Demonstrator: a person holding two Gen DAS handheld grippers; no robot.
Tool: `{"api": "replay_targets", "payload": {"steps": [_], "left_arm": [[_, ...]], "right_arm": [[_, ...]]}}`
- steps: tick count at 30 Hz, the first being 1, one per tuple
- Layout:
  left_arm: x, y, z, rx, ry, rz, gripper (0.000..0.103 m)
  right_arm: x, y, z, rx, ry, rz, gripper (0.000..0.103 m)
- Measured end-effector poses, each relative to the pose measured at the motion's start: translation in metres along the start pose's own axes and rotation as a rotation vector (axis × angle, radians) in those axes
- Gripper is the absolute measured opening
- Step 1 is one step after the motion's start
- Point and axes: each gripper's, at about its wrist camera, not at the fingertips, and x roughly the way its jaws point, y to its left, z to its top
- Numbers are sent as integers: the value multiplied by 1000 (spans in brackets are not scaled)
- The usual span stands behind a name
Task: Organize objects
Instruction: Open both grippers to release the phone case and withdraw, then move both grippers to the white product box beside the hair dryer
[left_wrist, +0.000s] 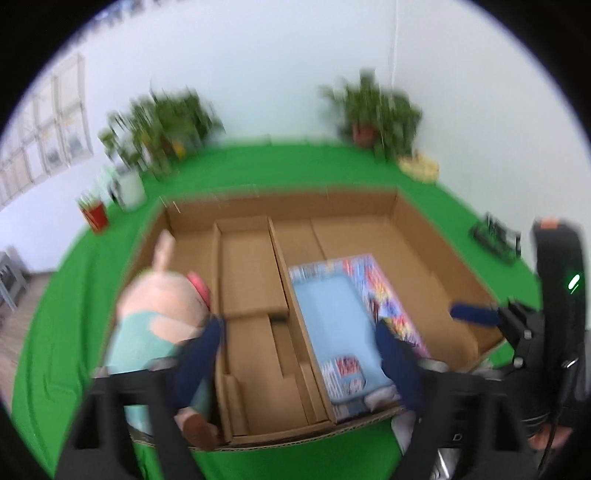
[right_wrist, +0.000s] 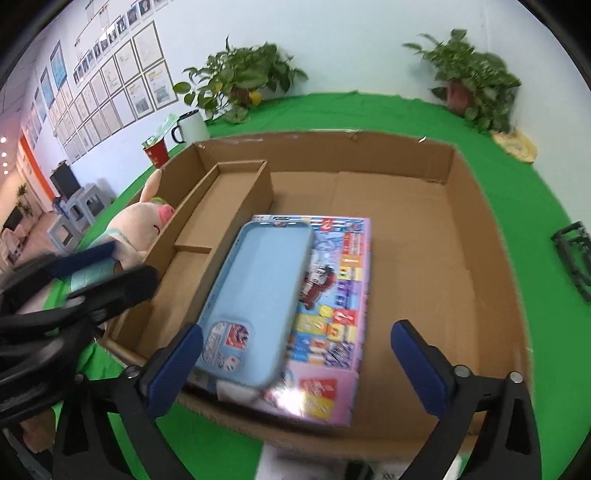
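Note:
A shallow cardboard box (left_wrist: 369, 206) with dividers sits on the green cloth. A pink plush pig (left_wrist: 159, 306) in a teal top stands in its leftmost compartment. A light blue phone case (right_wrist: 258, 295) lies on a colourful toy carton (right_wrist: 340, 295) in the wide right section. My left gripper (left_wrist: 299, 358) is open over the box's front, its left finger beside the pig and its right finger over the case, gripping nothing. My right gripper (right_wrist: 299, 369) is open above the carton's near end, pads clear of it. One right-gripper finger (left_wrist: 472, 314) shows in the left wrist view.
Two potted plants (right_wrist: 243, 81) (right_wrist: 476, 81) stand by the back wall. A white mug (right_wrist: 192, 127) and a red cup (right_wrist: 157, 151) stand at the back left. A black rack (right_wrist: 576, 258) lies to the right of the box, and a yellow basket (right_wrist: 517, 147) at the back right.

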Motion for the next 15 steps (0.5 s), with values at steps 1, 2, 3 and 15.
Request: {"api": "replay_targets", "payload": {"steps": [1,2,3,15], "left_arm": [[-9,-1,-1,-1,-31,4,88],[-14,-1,-2,0,-38,6,88],[-21,-2,-4,-6,-47,7,88],[-103,-15,-22,-6,-186,22,88]], "right_arm": [[-7,1,-5,-13,-14,-19,103],[-14,3,-9,-26,-25,-31,103],[-22,5,-14,-39,-39,-47,103],[-129,11,-70,13,-236,-147,103]]}}
